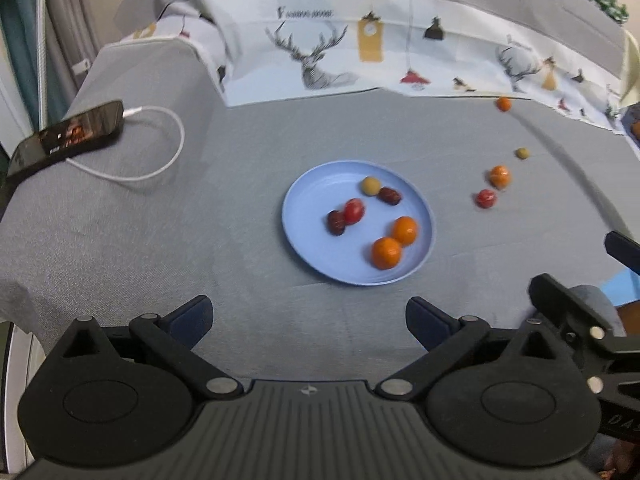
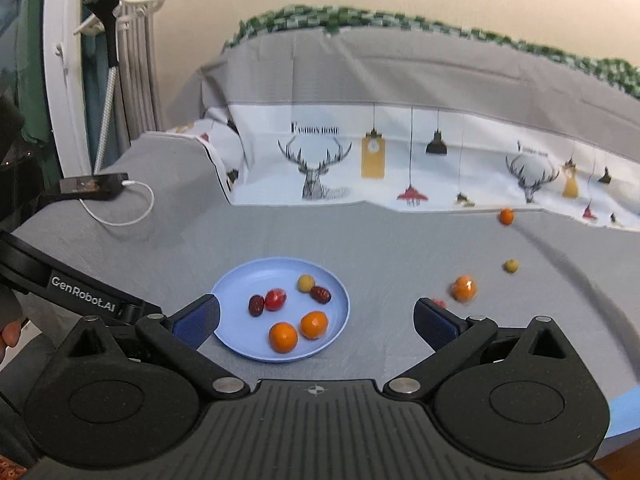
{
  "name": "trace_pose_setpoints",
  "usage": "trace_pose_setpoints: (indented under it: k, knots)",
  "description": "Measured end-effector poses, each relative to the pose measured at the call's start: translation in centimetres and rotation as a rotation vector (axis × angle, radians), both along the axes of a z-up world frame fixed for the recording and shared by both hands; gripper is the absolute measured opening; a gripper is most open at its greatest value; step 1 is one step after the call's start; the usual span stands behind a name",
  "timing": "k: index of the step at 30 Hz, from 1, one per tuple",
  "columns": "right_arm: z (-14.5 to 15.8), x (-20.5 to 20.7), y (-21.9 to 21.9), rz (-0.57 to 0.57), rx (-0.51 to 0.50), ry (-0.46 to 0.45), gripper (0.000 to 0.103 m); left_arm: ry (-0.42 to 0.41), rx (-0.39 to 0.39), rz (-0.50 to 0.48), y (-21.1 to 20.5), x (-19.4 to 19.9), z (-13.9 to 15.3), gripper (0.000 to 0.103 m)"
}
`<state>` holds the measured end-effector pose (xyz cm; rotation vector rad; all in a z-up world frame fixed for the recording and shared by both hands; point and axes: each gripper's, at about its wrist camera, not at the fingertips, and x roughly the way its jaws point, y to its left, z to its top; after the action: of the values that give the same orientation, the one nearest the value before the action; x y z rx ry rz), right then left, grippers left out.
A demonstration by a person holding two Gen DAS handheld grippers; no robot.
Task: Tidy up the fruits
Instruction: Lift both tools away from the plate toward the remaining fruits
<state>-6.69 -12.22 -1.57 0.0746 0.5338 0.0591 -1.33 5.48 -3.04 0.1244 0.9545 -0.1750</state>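
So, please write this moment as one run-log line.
left gripper open | right gripper open | plate holds six fruits | four outside

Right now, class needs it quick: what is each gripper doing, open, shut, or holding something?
Left gripper: open, holding nothing, short of the plate.
Right gripper: open, holding nothing.

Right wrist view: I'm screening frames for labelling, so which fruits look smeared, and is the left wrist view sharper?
Right wrist view: the loose orange on the grey cloth is motion-smeared; fruits on the blue plate read fairly crisp. Left wrist view: the loose fruits are mildly soft, the red one slightly streaked. Both views bow lines with fisheye.
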Motion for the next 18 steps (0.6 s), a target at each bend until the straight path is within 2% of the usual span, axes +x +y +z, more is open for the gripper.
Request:
trace_pose_setpoints:
  k: [4, 8, 18]
  knots:
    - [0.9, -0.9, 0.0, -0.001, -0.008, -0.034, 0.102, -0.019, 0.001, -0.007, -0.7, -1.0, 1.0, 0.102]
    - [1.9, -2.2, 0.1, -0.005, -0.015, -0.092, 0.102, -0.074, -0.011, 0.0, -0.5, -2.3, 2.5, 0.102]
    - [2.9, -4.0, 0.5, 0.012, -0.022, -0.142, 0.102, -0.094, -0.007, 0.006, -0.5, -4.5, 3.6, 0.102]
